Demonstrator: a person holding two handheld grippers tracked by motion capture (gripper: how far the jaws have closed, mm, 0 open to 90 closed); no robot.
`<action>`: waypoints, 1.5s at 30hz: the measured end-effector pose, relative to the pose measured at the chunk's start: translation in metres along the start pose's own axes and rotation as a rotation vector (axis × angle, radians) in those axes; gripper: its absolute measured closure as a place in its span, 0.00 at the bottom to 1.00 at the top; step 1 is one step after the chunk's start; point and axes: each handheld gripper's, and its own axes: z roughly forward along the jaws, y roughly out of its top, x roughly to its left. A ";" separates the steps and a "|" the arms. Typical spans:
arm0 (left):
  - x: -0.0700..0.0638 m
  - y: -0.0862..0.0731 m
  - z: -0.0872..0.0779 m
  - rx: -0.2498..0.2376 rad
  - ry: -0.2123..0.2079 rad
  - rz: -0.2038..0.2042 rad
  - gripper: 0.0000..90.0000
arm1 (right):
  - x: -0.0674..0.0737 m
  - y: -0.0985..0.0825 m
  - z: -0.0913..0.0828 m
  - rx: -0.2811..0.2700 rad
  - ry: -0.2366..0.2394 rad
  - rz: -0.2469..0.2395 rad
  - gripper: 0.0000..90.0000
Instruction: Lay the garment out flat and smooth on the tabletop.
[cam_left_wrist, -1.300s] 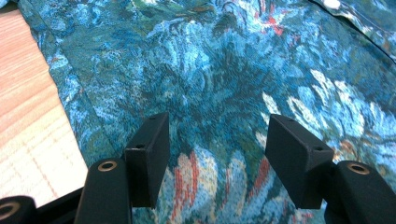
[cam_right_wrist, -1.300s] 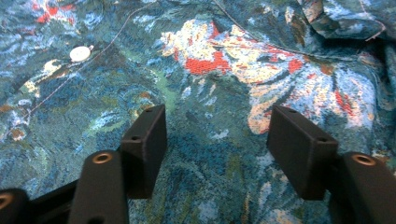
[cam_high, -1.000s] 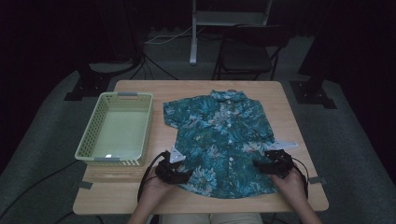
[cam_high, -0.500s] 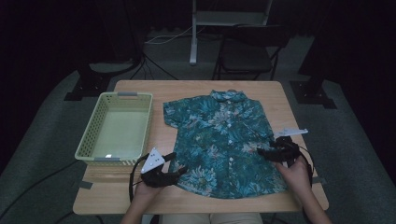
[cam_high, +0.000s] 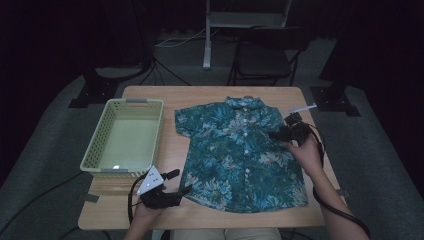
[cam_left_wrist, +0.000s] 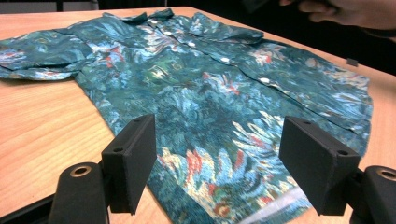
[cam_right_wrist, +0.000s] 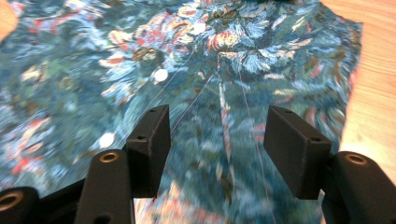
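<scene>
Shirt (cam_high: 240, 150), a teal floral one with short sleeves and white buttons, lies spread flat on the wooden counter (cam_high: 172, 97), collar toward the far edge and hem toward the person. It fills the middle and right of the counter, just beside a pale green basket (cam_high: 100, 142) that stands on the left.

The left gripper (cam_high: 179, 182) sits at the shirt's near left corner, held low over the counter with its fingers pointing at the hem. In the left gripper view the shirt (cam_left_wrist: 224, 93) stretches away ahead, and the hem corner lies in the gap between the two fingers (cam_left_wrist: 133, 163) without either pad pressing on it. Those fingers have just been opening and stand wide apart, holding nothing.

The right gripper (cam_high: 277, 134) hovers over the shirt's right side, near the right sleeve, with the right hand (cam_high: 305, 155) behind it. In the right gripper view the cloth (cam_right_wrist: 187, 70) lies below and beyond the fingers (cam_right_wrist: 152, 144), blurred. These fingers have just been closing somewhat, yet a clear gap remains and no cloth is pinched between them.
</scene>
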 end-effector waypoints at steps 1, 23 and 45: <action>0.000 0.000 -0.001 -0.009 -0.004 0.004 0.32 | -0.001 0.004 0.006 0.017 0.001 0.003 0.46; -0.002 -0.001 -0.002 -0.022 -0.010 -0.012 0.32 | -0.016 0.039 0.089 0.223 -0.073 -0.008 0.70; -0.001 -0.001 -0.002 -0.019 -0.002 -0.021 0.32 | -0.043 0.041 0.048 0.090 -0.102 0.067 0.98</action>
